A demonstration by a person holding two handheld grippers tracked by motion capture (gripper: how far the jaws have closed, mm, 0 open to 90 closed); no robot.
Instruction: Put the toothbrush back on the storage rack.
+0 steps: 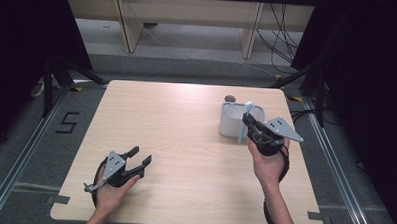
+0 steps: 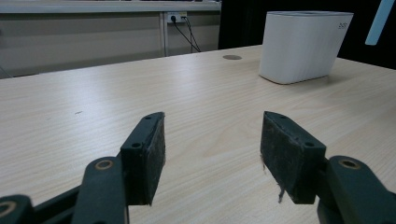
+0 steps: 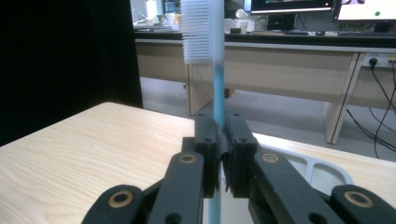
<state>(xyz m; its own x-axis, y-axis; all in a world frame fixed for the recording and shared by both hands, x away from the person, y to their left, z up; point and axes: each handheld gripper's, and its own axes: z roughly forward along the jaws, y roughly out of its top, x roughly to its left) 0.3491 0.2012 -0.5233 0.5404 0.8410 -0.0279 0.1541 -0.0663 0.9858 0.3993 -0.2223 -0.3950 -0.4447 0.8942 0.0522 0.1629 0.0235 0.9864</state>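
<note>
High view: while the left gripper [image 1: 141, 156] rests on the near left of the table [image 1: 185, 141] with its jaws apart and nothing between them, the right gripper [image 1: 247, 122] is held above the table's right side, clamped on a toothbrush [image 1: 244, 122].
Toothbrush: light blue, nearly upright, its head at the top; it stands at the near right edge of the holder [image 1: 234, 119], and whether its lower end touches the holder cannot be told.
Holder: white, oval, on the far right part of the table, with a small dark disc [image 1: 230, 98] on the table just beyond it.
Hands: each gripper is held from the near side, forearms coming in from the near edge.

Left gripper view: the left gripper [image 2: 212, 156] has its two black pads spread wide over bare wood; the holder [image 2: 303, 46] stands far right, the disc [image 2: 232, 57] to its left.

Right gripper view: the right gripper [image 3: 223, 154] has its jaws pressed together on the blue handle of the toothbrush [image 3: 217, 93], white bristles facing left at the top; the holder [image 3: 322, 170] lies below, behind the jaws.
</note>
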